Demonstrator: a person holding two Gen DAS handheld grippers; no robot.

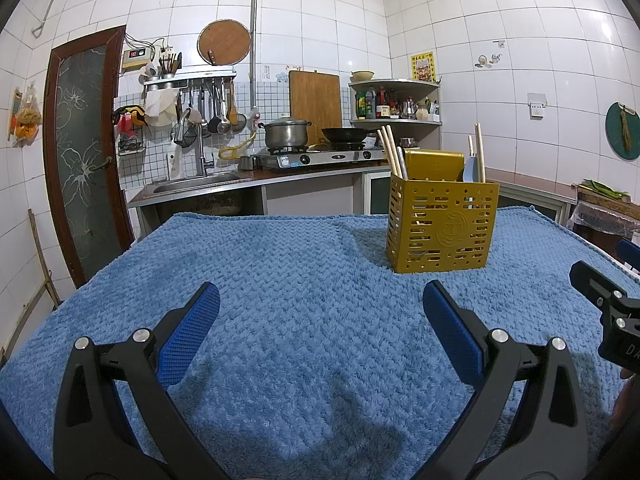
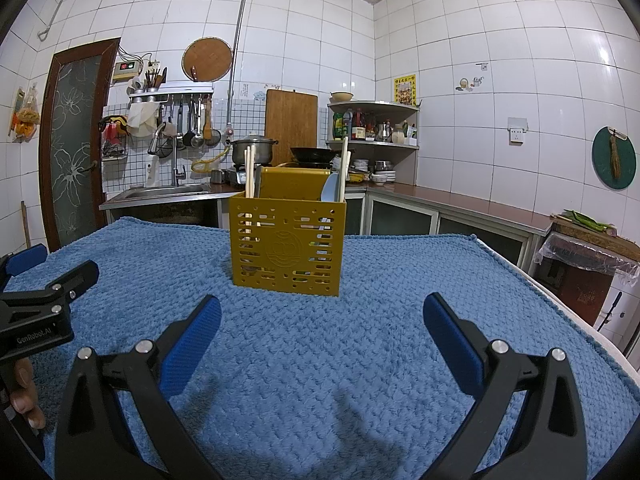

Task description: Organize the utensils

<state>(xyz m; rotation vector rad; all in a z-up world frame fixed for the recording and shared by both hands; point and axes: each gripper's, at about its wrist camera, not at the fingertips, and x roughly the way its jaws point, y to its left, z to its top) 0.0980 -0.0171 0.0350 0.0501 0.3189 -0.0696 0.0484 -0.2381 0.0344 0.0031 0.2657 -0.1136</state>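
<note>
Both your grippers hover low over the blue towel (image 1: 280, 280) on the tabletop, holding nothing. Left gripper (image 1: 320, 332): jaws spread wide, only towel between the blue pads (image 1: 188, 340). Right gripper (image 2: 322, 338): same, jaws spread, nothing in them.

The yellow caddy (image 2: 286, 248) stands upright on the towel, ahead of the right gripper and fwd-right of the left, well apart from both. Utensils are already in it: chopsticks (image 2: 249, 172) stand in its left side, a light-blue spoon (image 2: 332, 190) w/ more chopsticks on the right, handles poking above the rim so you can pinch them from the top. Slotted walls prob. for draining.

No loose utensils show on the towel, so the task looks about done, or not yet begun if you're meant to re-sort. Can't tell which.
</note>
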